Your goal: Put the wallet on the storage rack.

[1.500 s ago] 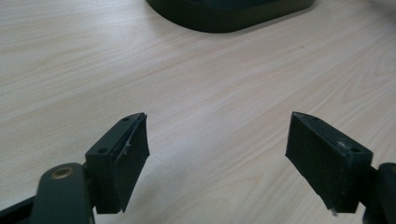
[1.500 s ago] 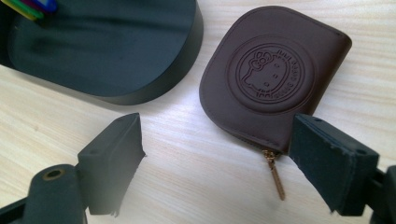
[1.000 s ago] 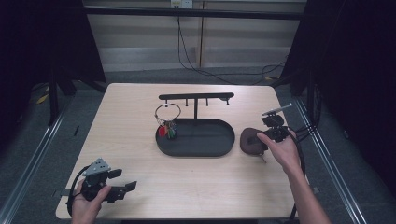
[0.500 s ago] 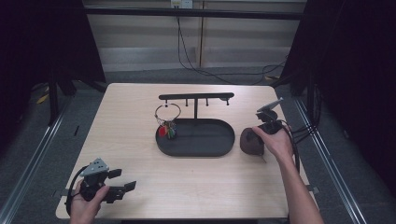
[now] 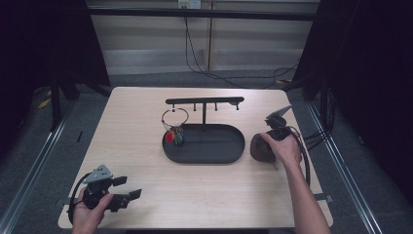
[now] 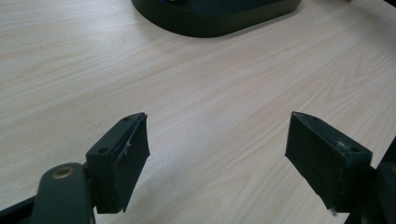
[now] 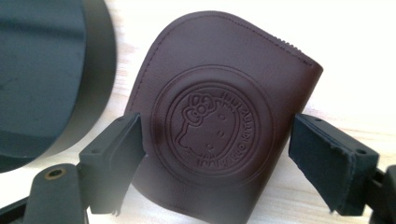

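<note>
A dark brown leather pouch (image 7: 219, 116) with a round embossed cartoon stamp lies flat on the table, just right of the black oval tray (image 5: 229, 151). My right gripper (image 7: 219, 163) stands open astride the pouch. Its left jaw is at the pouch's edge and its right jaw is a little clear of it. In the high view the right gripper (image 5: 267, 141) tips down over the pouch (image 5: 255, 150), with the hand resting on it. My left gripper (image 5: 129, 187) is open above bare wood near the front left corner, also seen as the left gripper (image 6: 217, 158).
A black bar stand with hooks (image 5: 204, 101) rises from the tray's back. A key ring with red and green tags (image 5: 174, 131) hangs at its left end. The tray's rim (image 7: 100, 70) runs close beside the pouch. The tray's rim (image 6: 215, 21) is far ahead of the left jaws.
The right gripper has swung in and tipped down over the pouch, and the hand has shifted slightly left. The left gripper has barely moved.
</note>
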Action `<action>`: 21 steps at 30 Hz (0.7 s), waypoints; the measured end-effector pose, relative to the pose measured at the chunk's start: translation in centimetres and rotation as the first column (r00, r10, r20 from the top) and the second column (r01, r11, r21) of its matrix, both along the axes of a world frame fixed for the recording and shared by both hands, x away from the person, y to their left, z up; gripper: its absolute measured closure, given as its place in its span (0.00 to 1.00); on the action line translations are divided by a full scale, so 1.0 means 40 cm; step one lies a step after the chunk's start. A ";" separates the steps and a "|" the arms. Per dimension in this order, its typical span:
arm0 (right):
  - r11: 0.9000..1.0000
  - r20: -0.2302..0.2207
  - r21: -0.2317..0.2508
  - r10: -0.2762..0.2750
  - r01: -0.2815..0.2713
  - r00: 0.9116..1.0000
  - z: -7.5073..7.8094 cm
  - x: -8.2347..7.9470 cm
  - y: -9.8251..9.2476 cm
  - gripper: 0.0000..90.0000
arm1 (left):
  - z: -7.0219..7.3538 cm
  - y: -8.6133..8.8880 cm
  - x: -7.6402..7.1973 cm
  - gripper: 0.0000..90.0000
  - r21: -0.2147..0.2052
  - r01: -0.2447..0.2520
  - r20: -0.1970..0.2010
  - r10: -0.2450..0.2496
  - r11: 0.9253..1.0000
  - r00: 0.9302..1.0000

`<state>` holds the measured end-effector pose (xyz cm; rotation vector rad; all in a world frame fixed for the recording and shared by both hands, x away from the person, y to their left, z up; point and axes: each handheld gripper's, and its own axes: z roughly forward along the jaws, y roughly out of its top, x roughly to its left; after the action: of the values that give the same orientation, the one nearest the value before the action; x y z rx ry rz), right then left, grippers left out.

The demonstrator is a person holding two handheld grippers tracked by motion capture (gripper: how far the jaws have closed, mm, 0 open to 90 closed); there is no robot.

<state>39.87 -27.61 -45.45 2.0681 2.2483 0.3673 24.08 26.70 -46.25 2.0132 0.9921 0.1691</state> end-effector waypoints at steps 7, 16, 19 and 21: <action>0.999 -0.004 -0.033 -0.020 0.020 1.000 -0.017 0.006 0.006 0.14 | -0.003 -0.005 0.000 0.24 0.010 0.011 -0.004 -0.011 1.000 1.000; 0.999 -0.006 0.011 -0.046 0.046 0.999 -0.028 0.003 -0.006 0.11 | -0.005 -0.008 0.001 0.24 0.006 0.017 -0.009 -0.017 1.000 1.000; 0.999 -0.009 0.009 -0.041 0.041 0.999 -0.030 0.004 -0.007 0.11 | -0.006 -0.011 0.002 0.24 0.011 0.026 -0.012 -0.026 1.000 1.000; 0.999 -0.011 0.019 -0.049 0.049 0.999 -0.032 0.005 -0.008 0.11 | -0.007 -0.013 0.003 0.24 0.010 0.030 -0.017 -0.030 0.999 0.999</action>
<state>40.06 -27.94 -46.72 2.1354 2.2036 0.3769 24.19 26.17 -46.54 2.0405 0.9724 0.1416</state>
